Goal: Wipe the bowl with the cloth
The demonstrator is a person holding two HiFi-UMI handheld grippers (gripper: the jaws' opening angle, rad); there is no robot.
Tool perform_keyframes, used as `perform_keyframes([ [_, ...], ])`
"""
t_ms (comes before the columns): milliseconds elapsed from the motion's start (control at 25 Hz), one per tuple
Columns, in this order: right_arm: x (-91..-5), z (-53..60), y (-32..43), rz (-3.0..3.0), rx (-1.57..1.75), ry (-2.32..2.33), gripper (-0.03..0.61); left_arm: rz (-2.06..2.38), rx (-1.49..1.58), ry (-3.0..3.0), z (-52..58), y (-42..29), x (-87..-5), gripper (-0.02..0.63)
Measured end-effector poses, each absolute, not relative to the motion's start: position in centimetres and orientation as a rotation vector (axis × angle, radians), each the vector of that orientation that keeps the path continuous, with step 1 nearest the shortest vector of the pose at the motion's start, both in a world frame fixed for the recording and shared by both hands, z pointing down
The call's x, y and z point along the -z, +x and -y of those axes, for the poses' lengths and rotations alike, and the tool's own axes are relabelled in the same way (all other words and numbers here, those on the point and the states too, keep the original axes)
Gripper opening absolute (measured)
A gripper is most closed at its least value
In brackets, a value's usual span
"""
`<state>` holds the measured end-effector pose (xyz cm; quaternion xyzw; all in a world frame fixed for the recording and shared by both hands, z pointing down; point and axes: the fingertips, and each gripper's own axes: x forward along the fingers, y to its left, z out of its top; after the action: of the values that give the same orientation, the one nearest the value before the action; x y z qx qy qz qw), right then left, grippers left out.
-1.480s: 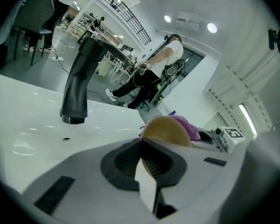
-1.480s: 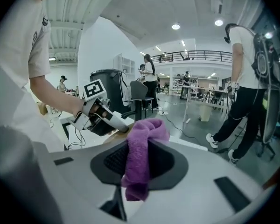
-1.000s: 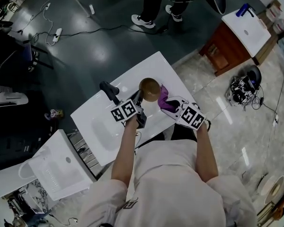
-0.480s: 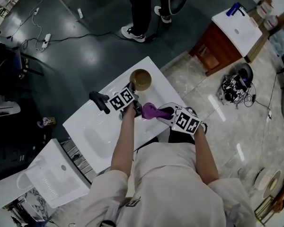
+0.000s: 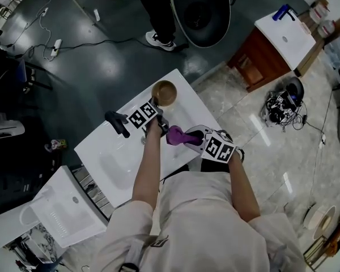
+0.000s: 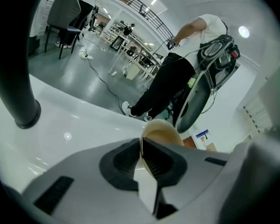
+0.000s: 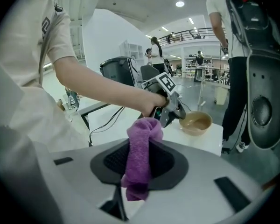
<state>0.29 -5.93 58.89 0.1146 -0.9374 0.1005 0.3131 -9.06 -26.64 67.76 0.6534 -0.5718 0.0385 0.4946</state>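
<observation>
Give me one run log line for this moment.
left gripper: shut on bowl rim | right gripper: shut on purple cloth | contact: purple cloth apart from bowl | wiping: not under way

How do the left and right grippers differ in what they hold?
The left gripper is shut on the rim of the tan bowl; the right gripper is shut on the purple cloth. The left gripper reaches farther forward than the right gripper. Both are closed, neither empty.
</observation>
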Motion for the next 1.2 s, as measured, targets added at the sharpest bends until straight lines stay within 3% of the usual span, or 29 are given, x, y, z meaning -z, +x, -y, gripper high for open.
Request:
perform_keyframes([
  [160, -59.0, 5.5, 0.5, 2.473, -0.278, 0.341, 0.091, 1.361, -0.053, 1.595, 27.1, -9.1, -67.1, 0.075],
  [840, -58.0, 11.2, 6.9, 2.438, -0.329, 0.691, 0.092, 1.605, -0.141, 1.726, 21.1, -9.8, -59.8, 0.084],
  [1200, -59.0, 14.1, 8.6, 2.47, -0.52, 0.636, 0.092, 1.763, -0.21, 1.699, 15.4, -5.4, -58.7, 0.084],
])
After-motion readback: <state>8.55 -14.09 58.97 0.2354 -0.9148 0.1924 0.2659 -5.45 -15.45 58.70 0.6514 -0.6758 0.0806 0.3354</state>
